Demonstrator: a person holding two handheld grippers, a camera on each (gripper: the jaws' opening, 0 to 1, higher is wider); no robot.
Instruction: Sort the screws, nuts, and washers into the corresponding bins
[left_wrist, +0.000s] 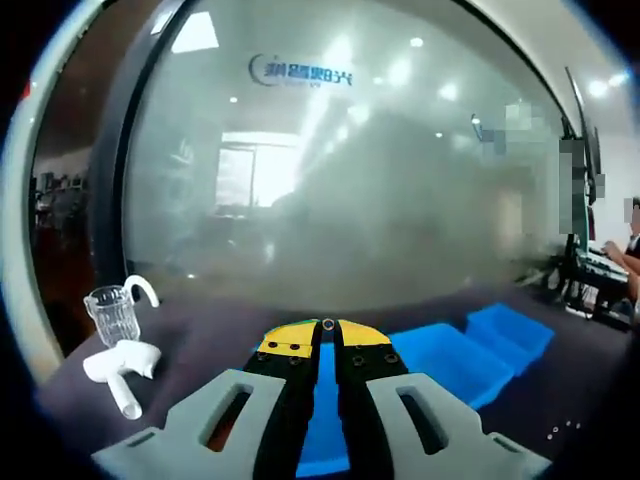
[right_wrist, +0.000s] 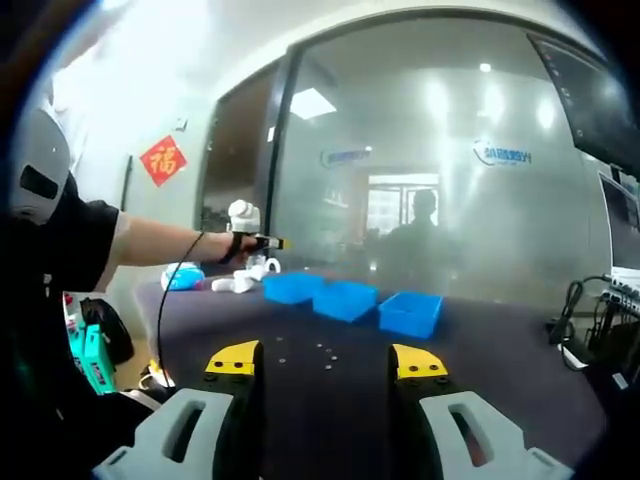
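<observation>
My left fingers (left_wrist: 327, 345) sit together, empty, over the blue plastic bins (left_wrist: 450, 360); my right fingers (right_wrist: 326, 362) spread apart; small metal fasteners (right_wrist: 322, 350) lie lower centre on the dark desk (right_wrist: 480, 370); descend straight onto one piece.

bins (right_wrist: 345, 298) behind small parts (right_wrist: 322, 352) on table (right_wrist: 500, 370)

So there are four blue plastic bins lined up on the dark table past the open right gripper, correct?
Not four: the right gripper view shows three blue plastic bins in a row on the dark table, beyond the open right gripper.
</observation>
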